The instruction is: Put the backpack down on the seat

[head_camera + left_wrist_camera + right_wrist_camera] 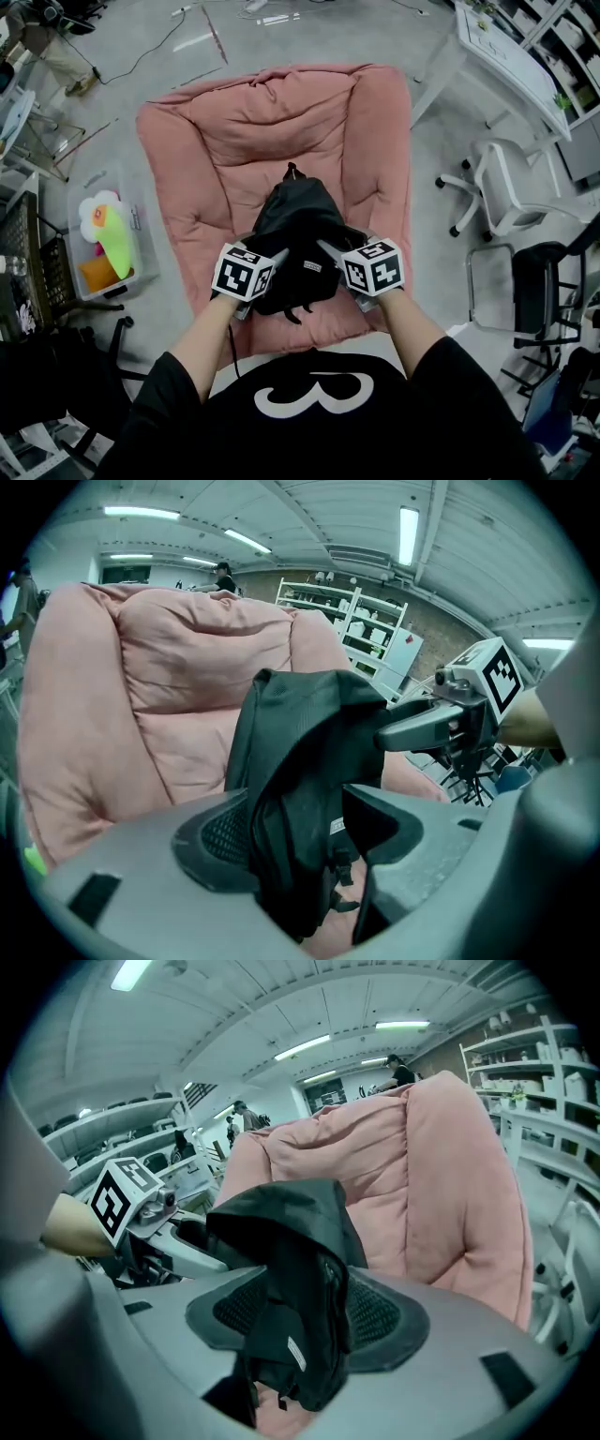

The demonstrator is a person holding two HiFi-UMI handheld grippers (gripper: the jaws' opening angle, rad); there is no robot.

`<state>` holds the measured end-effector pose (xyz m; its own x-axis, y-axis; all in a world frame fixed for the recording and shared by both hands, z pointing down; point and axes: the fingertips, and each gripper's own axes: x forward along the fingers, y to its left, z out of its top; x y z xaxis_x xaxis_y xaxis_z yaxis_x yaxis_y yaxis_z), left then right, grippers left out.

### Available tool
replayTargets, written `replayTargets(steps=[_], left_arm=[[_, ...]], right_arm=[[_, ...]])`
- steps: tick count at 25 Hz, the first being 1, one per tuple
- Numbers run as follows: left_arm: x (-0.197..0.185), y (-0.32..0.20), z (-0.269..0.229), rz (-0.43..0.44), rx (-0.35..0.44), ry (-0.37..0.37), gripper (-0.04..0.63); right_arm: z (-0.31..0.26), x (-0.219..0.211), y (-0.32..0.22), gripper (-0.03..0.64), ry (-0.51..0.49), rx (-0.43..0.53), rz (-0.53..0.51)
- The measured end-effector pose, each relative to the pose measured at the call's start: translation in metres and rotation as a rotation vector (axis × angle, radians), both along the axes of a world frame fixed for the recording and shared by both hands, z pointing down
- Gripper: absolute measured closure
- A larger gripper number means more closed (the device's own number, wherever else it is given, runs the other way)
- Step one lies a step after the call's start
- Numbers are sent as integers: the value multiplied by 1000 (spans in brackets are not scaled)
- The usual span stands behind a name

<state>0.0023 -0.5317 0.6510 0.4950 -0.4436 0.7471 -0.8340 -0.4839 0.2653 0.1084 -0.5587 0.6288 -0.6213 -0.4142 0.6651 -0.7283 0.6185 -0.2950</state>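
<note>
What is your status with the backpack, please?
Left gripper open, backpack fabric between the jaws, unclamped. Right gripper open, same. Backpack resting on the pink chair seat. Nothing in the way.

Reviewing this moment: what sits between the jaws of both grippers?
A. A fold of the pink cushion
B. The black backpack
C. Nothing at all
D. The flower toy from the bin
B: each gripper view shows dark fabric of the black backpack between the spread jaws of the left gripper and the right gripper, in front of the pink seat.
</note>
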Motion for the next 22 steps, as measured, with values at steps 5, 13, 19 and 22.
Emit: replayTargets(steps=[5, 13, 19, 22], left_arm=[[-23, 12, -2, -45, 0, -6, 277], [-47, 54, -54, -217, 18, 153, 265], [-13, 131, -137, -92, 103, 254, 312], [-8, 171, -180, -64, 181, 288, 480]], right_arm=[[-12, 28, 6, 362, 41, 53, 34], [-64, 39, 60, 365, -9, 93, 49], [-133, 9, 140, 528, -188, 148, -39], [-168, -9, 176, 611, -277, 183, -59]])
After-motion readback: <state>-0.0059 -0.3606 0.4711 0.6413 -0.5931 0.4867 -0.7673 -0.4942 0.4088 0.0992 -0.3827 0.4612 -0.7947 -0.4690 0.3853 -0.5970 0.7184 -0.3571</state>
